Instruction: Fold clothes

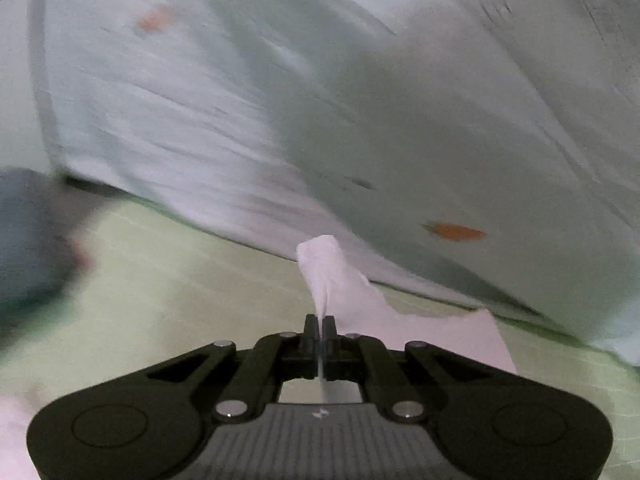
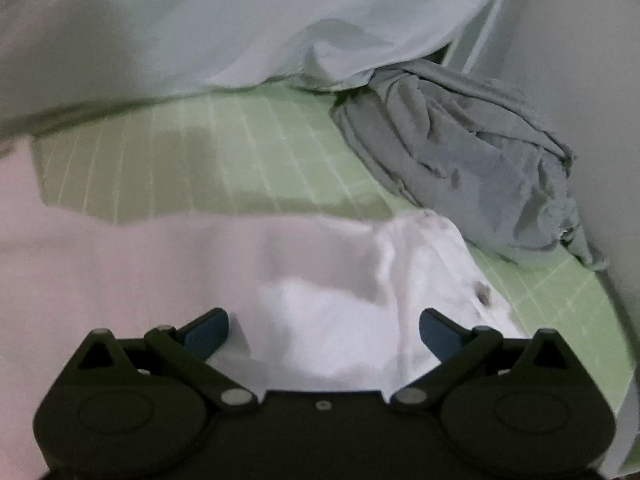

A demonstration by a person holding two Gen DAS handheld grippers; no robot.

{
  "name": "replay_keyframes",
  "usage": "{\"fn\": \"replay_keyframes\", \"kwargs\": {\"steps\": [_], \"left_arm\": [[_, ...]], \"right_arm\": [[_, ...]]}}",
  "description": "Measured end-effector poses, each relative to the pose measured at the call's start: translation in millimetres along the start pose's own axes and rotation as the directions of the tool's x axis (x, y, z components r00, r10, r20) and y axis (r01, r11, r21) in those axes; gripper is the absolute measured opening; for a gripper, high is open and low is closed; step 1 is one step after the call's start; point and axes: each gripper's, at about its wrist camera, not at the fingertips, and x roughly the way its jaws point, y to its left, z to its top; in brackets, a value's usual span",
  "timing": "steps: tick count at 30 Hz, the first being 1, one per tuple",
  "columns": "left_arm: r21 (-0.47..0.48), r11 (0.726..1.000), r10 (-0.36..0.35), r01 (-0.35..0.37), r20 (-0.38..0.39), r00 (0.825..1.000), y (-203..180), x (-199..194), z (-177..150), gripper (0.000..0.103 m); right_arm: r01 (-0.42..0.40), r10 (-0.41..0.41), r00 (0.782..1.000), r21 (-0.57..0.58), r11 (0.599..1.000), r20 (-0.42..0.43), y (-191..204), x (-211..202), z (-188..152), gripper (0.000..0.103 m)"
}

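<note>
**Left tongs pinching white garment, right tongs spread wide above it**

Left tongs [image 1: 320,326] closed tight on a thin pinch of the white garment [image 1: 340,280], fabric rising in a twisted peak just past the fingertips and trailing off to the right across the green gridded mat [image 1: 180,280]. Beyond it, filling most of the left wrist view, a pale blue cloth [image 1: 320,100] with small orange marks, blurred by motion, its lower edge resting on the mat. At the far left edge, a dark grey blur, too smeared to identify.

Right tongs [image 2: 324,330] spread wide, blue-padded fingers [image 2: 208,332] well apart and gripping nothing, poised just over the white garment [image 2: 320,280]. Whether the pads touch the fabric: cannot tell. Garment spread across the lower half of the right wrist view, lying on the green mat [image 2: 240,148], with a rumpled raised fold near its right edge and a small dark spot close to the right finger. To the right and further back, a crumpled grey garment [image 2: 460,152] bunched in a heap on the mat, just beside the white one's corner. Behind both, the pale blue cloth [image 2: 240,20] draped across the top, its edge lying over the top of the grey heap. Pale wall [image 2: 580,80] along the right side.
</note>
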Motion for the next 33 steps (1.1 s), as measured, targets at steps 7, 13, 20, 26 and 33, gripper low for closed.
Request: {"fn": "replay_keyframes", "kwargs": {"steps": [7, 13, 20, 26, 33], "left_arm": [[-0.044, 0.983, 0.165, -0.18, -0.235, 0.958, 80, -28, -73, 0.004], [-0.069, 0.985, 0.143, -0.161, -0.212, 0.967, 96, -46, -71, 0.026], [-0.046, 0.991, 0.12, -0.125, -0.102, 0.988, 72, -14, -21, 0.077], [-0.002, 0.997, 0.08, -0.081, -0.141, 0.987, 34, 56, 1, 0.088], [0.043, 0.998, 0.048, -0.039, -0.23, 0.972, 11, 139, 2, 0.088]], "right_arm": [[-0.041, 0.042, 0.996, 0.012, 0.999, -0.08, -10, -11, -39, 0.103], [-0.105, 0.105, 0.994, 0.054, 0.993, 0.001, -12, -25, -19, 0.103], [0.004, -0.002, 1.0, 0.093, 0.996, -0.024, 8, 20, 28, 0.103], [0.103, -0.097, 0.994, 0.123, 0.987, -0.053, 26, 59, 68, 0.103], [0.229, -0.201, 0.97, 0.23, 0.946, -0.139, 20, 90, 71, 0.102]]}}
